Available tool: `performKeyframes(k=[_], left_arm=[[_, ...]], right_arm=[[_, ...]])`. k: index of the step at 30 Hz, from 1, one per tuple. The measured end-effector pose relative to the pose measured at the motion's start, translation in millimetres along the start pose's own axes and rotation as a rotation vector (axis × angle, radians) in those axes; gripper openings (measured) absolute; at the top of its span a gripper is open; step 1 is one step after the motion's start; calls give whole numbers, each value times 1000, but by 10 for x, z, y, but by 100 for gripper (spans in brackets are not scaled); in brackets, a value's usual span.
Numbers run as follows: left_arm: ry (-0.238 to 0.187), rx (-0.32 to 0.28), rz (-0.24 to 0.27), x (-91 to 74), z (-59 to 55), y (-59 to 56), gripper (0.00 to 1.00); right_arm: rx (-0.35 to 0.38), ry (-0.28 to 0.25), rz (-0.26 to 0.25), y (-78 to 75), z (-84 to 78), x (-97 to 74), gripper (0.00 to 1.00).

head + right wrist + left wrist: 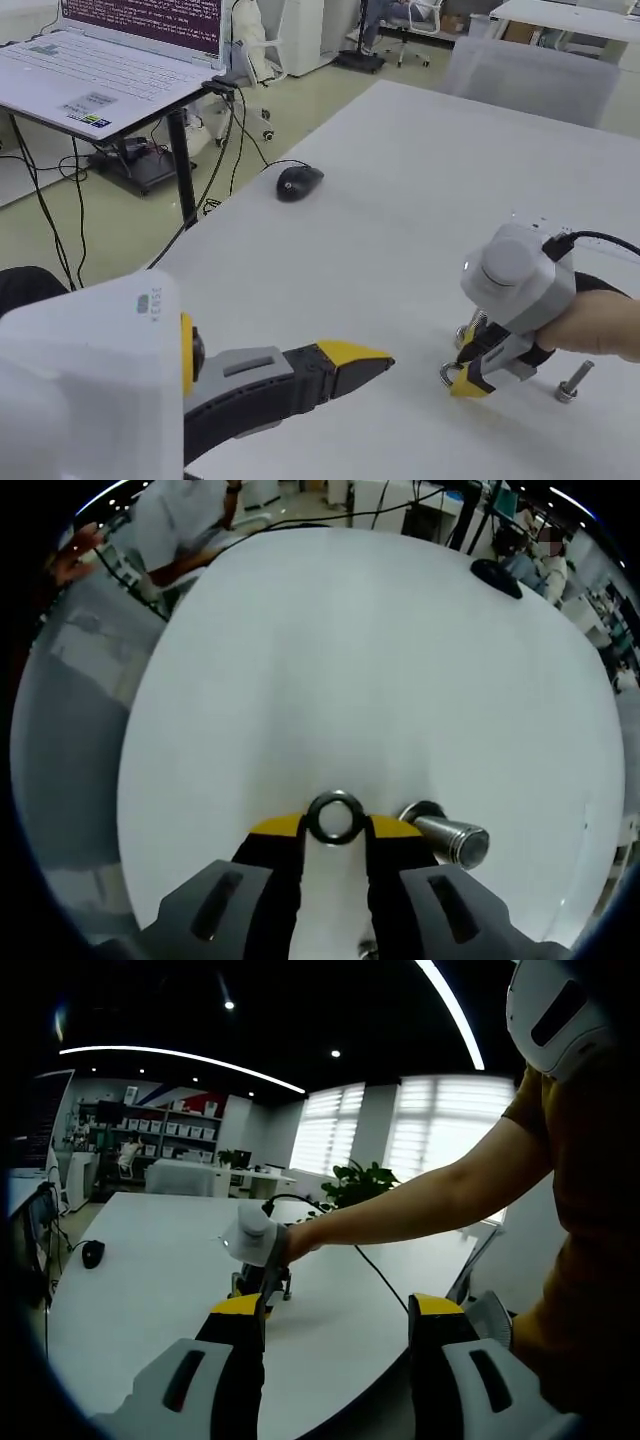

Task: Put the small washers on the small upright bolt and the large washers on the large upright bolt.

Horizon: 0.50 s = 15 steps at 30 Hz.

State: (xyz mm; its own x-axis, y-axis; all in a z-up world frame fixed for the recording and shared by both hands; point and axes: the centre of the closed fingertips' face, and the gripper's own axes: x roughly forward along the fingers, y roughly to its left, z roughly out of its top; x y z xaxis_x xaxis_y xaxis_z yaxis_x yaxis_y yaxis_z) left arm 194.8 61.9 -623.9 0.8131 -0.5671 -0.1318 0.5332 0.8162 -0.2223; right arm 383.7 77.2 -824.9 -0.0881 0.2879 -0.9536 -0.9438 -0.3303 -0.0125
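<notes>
My right gripper is held low over the white table, shut on a metal washer. In the right gripper view the washer sits pinched between the yellow fingertips. Just beside them is a thick bolt with a dark ring at its base. In the head view that bolt is mostly hidden behind the gripper. A thinner bolt stands to the right. My left gripper hovers open at the lower left, its jaws apart with nothing between them.
A black mouse lies near the table's left edge. Beyond that edge a laptop rests on a stand, with cables on the floor. A grey chair stands at the table's far end.
</notes>
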Motion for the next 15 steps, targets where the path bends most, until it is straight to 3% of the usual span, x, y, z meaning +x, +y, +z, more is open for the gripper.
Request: performKeyframes(k=[15], left_arm=[[1,1,11,-22,-21,-21,57]], right_arm=[[-11,11,-9,33,-9,-21,22]])
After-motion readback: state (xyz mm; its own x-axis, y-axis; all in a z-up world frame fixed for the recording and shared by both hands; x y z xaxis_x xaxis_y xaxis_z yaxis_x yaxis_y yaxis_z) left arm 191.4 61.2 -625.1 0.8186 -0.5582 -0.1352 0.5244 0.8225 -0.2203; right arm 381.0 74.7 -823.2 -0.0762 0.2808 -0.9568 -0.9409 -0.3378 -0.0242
